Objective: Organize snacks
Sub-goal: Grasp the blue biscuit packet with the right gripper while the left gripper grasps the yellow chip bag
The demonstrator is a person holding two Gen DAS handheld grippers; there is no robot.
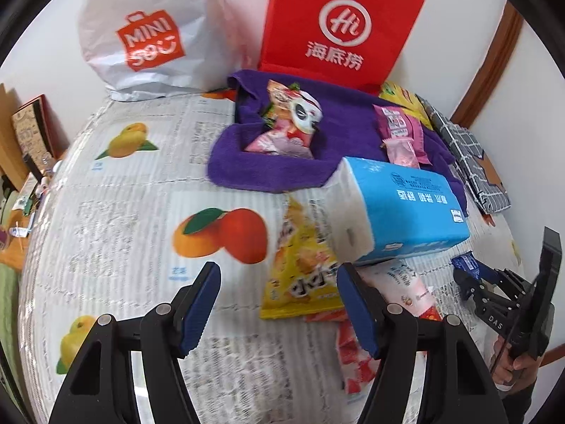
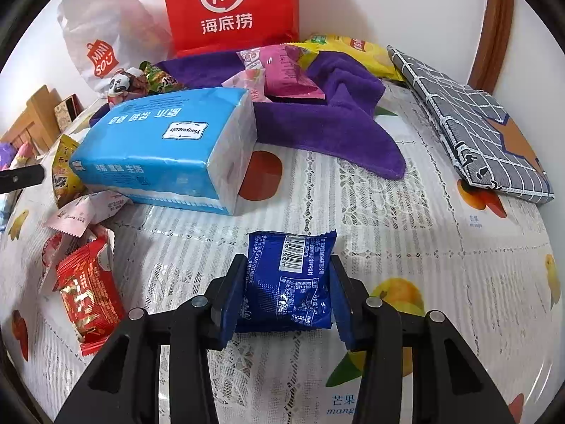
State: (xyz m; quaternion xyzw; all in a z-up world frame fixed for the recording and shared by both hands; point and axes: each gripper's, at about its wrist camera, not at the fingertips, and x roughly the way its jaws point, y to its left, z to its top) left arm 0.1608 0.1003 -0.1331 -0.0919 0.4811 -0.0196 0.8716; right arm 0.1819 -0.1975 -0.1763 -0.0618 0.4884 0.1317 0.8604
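Right gripper [image 2: 284,293] clamped on blue snack packet [image 2: 287,282] (barcode end pointing away); left gripper [image 1: 279,304] apart, empty.

Black tongs [image 2: 286,296], blue ribbed pads [image 1: 197,312]

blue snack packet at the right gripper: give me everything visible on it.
The blue snack packet is a small, glossy foil-look pouch with crimped ends, its back side up showing a white barcode and white print. It sits between the right gripper's blue pads, which press its two sides, just over the fruit-print tablecloth. Whether it is lifted cannot be told.
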